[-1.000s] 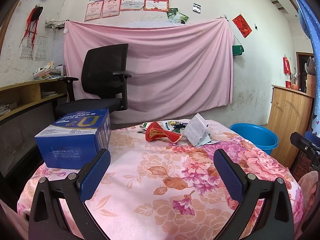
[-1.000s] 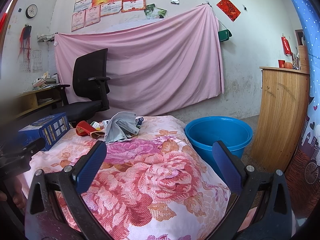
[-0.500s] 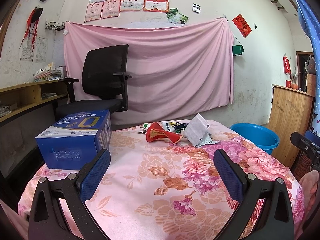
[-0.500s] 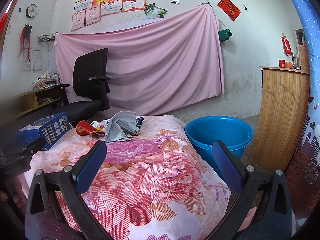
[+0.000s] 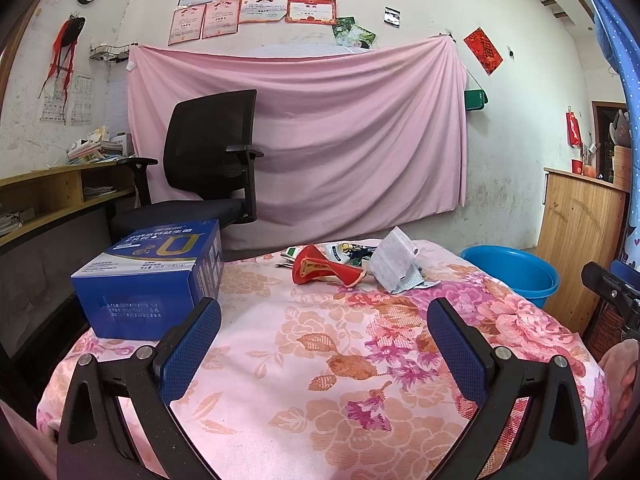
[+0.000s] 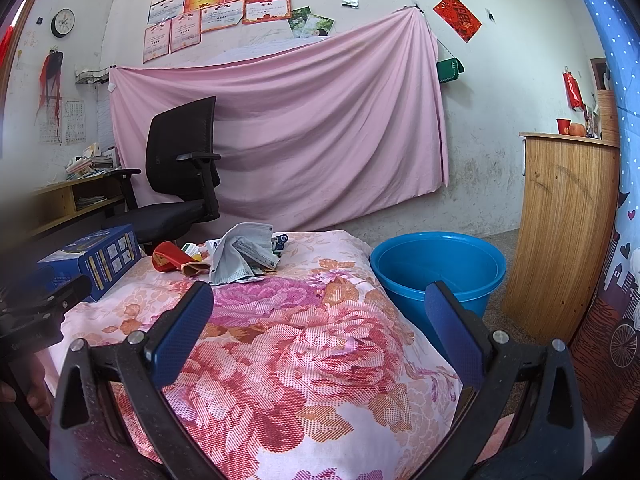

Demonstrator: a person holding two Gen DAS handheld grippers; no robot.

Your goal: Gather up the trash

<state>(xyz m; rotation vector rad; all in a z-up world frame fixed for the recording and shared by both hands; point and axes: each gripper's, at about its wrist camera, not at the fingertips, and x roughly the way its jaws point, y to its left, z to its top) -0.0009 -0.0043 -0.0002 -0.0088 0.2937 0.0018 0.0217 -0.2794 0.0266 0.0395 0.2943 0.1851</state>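
Observation:
Trash lies at the far side of the floral-covered table [image 5: 320, 360]: a red and gold wrapper [image 5: 316, 269], a crumpled grey-white face mask [image 5: 394, 260] and printed packets [image 5: 348, 250] behind them. The right wrist view shows the same wrapper [image 6: 170, 258] and mask [image 6: 240, 252]. A blue plastic basin [image 6: 438, 266] stands on the floor to the right of the table [image 6: 304, 360]. My left gripper [image 5: 324, 332] is open above the near part of the table, well short of the trash. My right gripper [image 6: 320, 320] is open too, over the table's right edge.
A blue cardboard box [image 5: 154, 276] sits on the table's left side. Behind it stand a black office chair [image 5: 208, 176] and a wooden desk [image 5: 60, 196]. A wooden cabinet [image 6: 568, 216] stands right of the basin. A pink sheet [image 5: 296, 136] hangs on the wall.

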